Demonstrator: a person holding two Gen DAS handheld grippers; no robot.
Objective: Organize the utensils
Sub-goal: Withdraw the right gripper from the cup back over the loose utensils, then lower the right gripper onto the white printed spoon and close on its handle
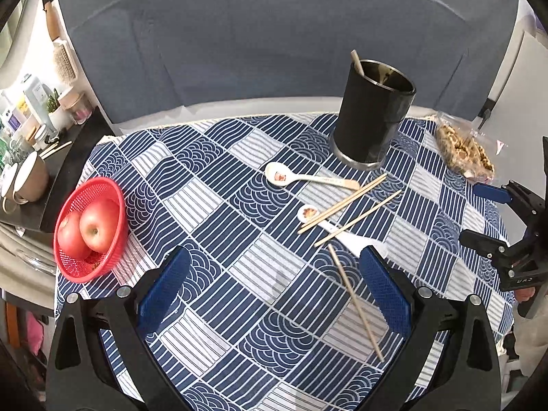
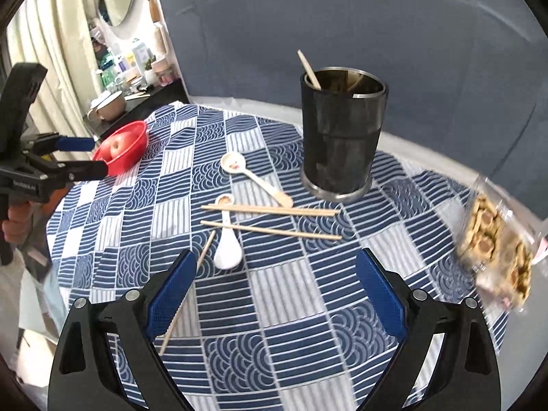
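Observation:
A black utensil holder [image 1: 373, 116] [image 2: 342, 137] stands at the back of the table with one chopstick [image 2: 309, 69] in it. Two white spoons [image 1: 308, 178] [image 2: 227, 236] and three loose chopsticks [image 1: 342, 202] [image 2: 270, 210] lie on the blue patterned cloth in front of it. A third chopstick [image 1: 356, 303] [image 2: 186, 287] lies nearest. My left gripper [image 1: 274, 287] is open and empty above the cloth. My right gripper [image 2: 274, 287] is open and empty, also above the cloth; it shows at the right edge of the left wrist view [image 1: 493, 219].
A red basket with two apples [image 1: 90, 227] [image 2: 121, 147] sits at the table's left edge. A clear bag of snacks [image 1: 462, 150] [image 2: 496, 250] lies at the right. A grey sofa back [image 1: 274, 34] is behind. A shelf with cups and bottles [image 1: 30, 137] is at the left.

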